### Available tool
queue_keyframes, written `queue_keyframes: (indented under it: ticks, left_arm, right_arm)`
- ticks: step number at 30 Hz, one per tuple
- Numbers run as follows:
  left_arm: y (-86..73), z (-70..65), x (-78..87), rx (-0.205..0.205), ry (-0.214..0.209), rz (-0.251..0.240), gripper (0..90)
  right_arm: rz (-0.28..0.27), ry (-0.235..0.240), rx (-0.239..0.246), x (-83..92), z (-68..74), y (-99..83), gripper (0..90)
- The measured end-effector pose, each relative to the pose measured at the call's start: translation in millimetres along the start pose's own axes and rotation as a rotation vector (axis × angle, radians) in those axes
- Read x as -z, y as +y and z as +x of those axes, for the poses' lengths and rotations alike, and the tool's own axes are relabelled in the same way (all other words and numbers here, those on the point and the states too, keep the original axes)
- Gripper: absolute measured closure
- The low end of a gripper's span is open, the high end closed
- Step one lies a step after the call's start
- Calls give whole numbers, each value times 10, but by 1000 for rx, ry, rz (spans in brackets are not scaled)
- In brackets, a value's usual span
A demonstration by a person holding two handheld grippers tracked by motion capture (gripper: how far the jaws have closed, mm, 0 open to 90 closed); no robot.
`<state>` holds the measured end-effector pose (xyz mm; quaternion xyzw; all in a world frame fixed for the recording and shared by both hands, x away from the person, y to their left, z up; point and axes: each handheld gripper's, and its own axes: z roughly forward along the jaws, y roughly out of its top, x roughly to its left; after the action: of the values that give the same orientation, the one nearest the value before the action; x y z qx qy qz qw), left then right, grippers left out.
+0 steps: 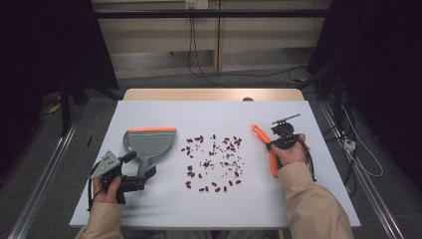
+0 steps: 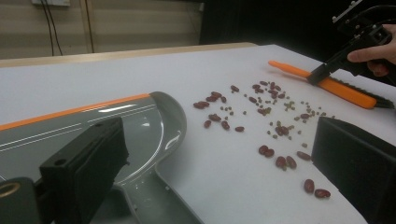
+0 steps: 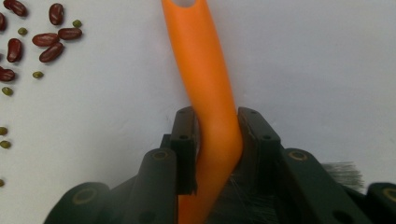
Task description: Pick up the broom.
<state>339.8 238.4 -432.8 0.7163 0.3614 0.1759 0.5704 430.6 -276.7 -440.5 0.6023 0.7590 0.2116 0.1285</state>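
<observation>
A grey dustpan (image 1: 149, 142) with an orange lip lies on the left of the white table (image 1: 209, 112). My left gripper (image 1: 139, 164) is open, one jaw on each side of the pan's handle (image 2: 159, 196) without pressing it. Red beans (image 1: 214, 159) and small green ones (image 2: 266, 116) are scattered across the middle of the table. On the right lies an orange brush (image 1: 272, 162) with dark bristles. My right gripper (image 3: 215, 116) is shut on its orange handle (image 3: 205, 60), both pads against the sides. The brush (image 2: 341, 88) rests on the table beyond the beans.
The table's wooden far edge (image 1: 214, 93) and white side edges bound the work area. Cables (image 1: 199, 59) run over the floor behind, and metal rails (image 1: 45, 174) flank the table. Bare table surface (image 1: 209, 209) lies in front of the beans.
</observation>
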Motion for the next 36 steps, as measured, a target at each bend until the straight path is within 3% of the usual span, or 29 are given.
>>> queue_keyframes:
  ticks: [3, 5, 6, 7, 8, 9, 10, 14, 15, 16, 22, 26, 36]
  left_arm:
    - [4, 4, 6, 3, 2, -4, 32]
    - [6, 0, 4, 3, 3, -5, 33]
    - [7, -1, 5, 1, 3, -4, 33]
    - [9, -3, 4, -1, 4, -4, 33]
    - [10, -6, 3, -2, 4, -4, 33]
    - [10, -10, 1, -2, 4, -4, 33]
    - [13, -15, 0, -3, 4, -4, 33]
    - [24, -28, -2, -8, 4, -5, 33]
    - [25, -30, -6, -2, 5, -9, 32]
    - [28, -26, -8, -7, 5, -7, 32]
    - [72, -48, -8, -8, 9, -22, 33]
    - [74, -76, -27, -7, -1, -19, 33]
    - [134, -135, -76, -5, -18, -28, 33]
  right_arm:
    - [-42, 12, 2, 55, -14, -4, 700]
    - [-111, 36, -23, 146, -52, -27, 701]
    - [-111, 36, -23, 146, -52, -27, 701]
    - [-172, 55, -45, 220, -94, -59, 702]
    - [-172, 55, -45, 220, -94, -59, 702]
    - [-229, 66, -60, 297, -118, -95, 704]
    - [-229, 66, -60, 297, -118, -95, 704]
    - [-355, 89, -76, 454, -163, -164, 706]
    - [-412, 104, -80, 533, -166, -194, 708]
    - [-412, 104, -80, 533, -166, -194, 708]
    - [-547, 153, -85, 739, -150, -271, 712]
    - [-591, 182, -87, 800, -132, -288, 713]
    - [-636, 211, -85, 888, -111, -260, 713]
